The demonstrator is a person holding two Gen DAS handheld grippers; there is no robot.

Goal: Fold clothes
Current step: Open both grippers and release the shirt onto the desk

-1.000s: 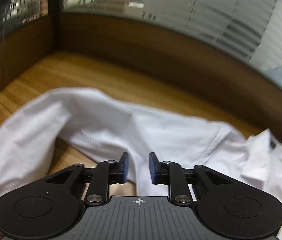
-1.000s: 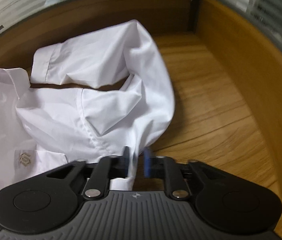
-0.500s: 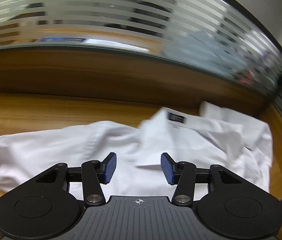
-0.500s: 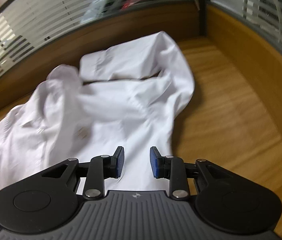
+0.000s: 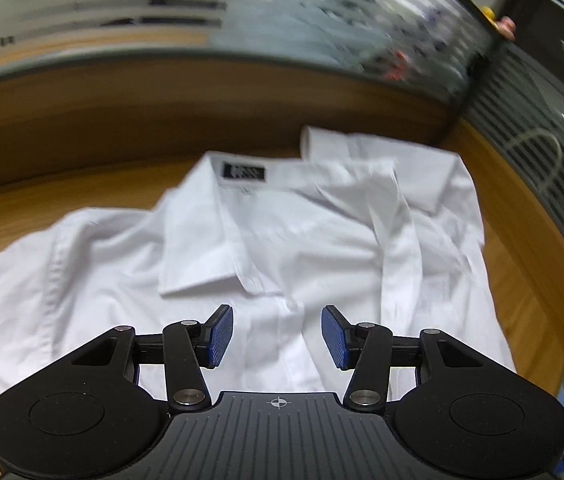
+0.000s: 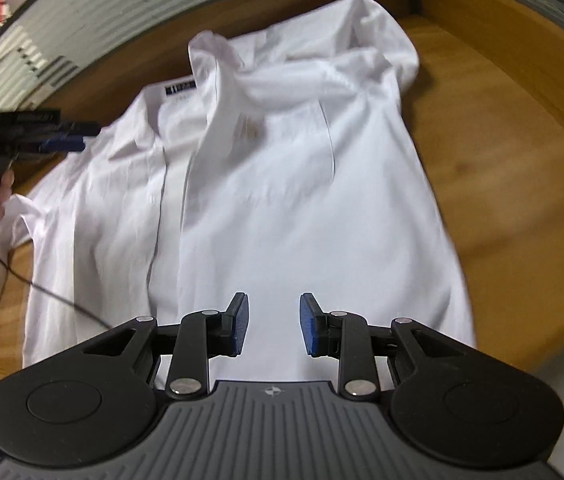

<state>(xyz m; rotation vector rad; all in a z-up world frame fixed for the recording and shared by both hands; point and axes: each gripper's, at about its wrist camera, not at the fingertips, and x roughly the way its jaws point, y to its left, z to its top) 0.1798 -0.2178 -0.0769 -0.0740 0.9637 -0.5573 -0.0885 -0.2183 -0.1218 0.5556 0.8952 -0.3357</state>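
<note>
1. White shirt (image 5: 314,248) lies spread on the wooden table (image 6: 514,168); my left gripper (image 5: 277,333) and right gripper (image 6: 273,323) hover above it, both with jaws spread and holding nothing.
2. Bare wood shows right of the shirt's edge.
3. A wooden wall (image 5: 161,112) borders the table just behind the collar (image 5: 217,240).

Office, partitioned desk.
Wooden desktop (image 6: 514,152); frosted striped glass partitions (image 5: 121,4) at 12 and 3 o'clock.
</note>
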